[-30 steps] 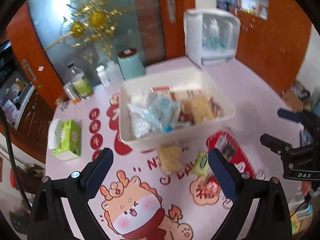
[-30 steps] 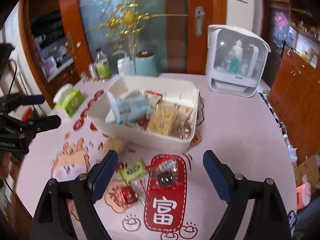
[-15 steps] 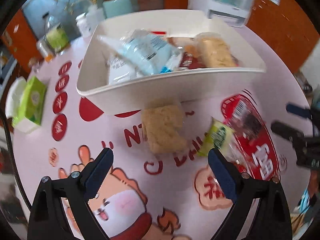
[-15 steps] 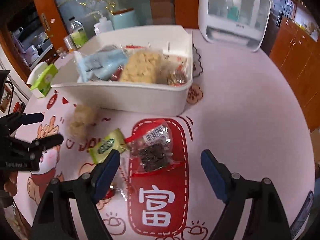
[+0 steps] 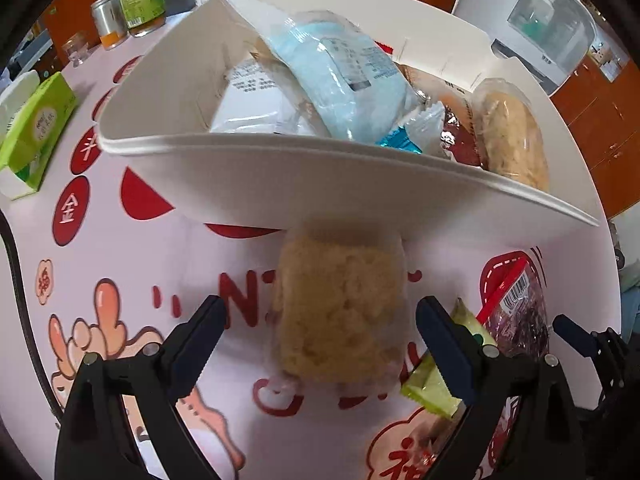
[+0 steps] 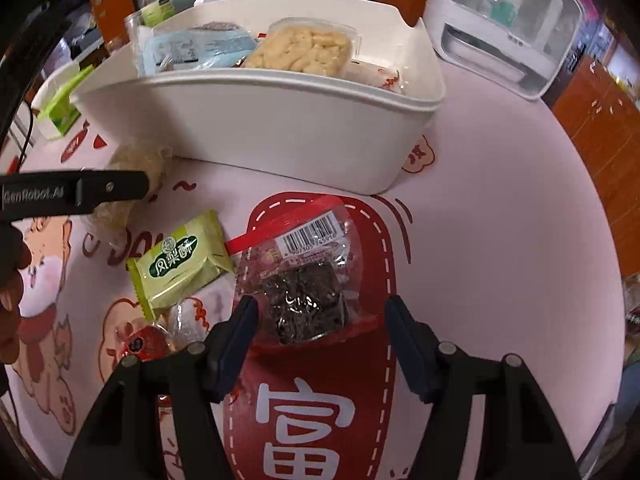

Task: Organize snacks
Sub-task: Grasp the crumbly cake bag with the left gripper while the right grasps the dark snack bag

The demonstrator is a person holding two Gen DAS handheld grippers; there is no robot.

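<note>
**Desk:** Where does each snack lie from its claw?

**Photographer:** The pale crumbly snack pack [image 5: 340,312] lies on the counter [image 6: 500,216] straight ahead of the left claw [image 5: 320,320], between its two fingers, long axis running away from the claw toward the white bin [image 5: 320,176], which its far end meets. The dark snack pack [image 6: 308,292] lies just ahead of the right claw [image 6: 320,320], barcode end pointing at the bin.

**Desk:** Which hand is nearer to which?

**Photographer:** Left for the pale pack, right for the dark one; the green snack pack [image 6: 180,260] sits between them.

**Desk:** And the claws?

**Photographer:** Both stand apart, holding nothing. The left is spread wider than its pack, pads clear of it. The right has just been narrowing, its pads flanking the dark pack's near end without pressing on it, as far as I can judge.
</note>
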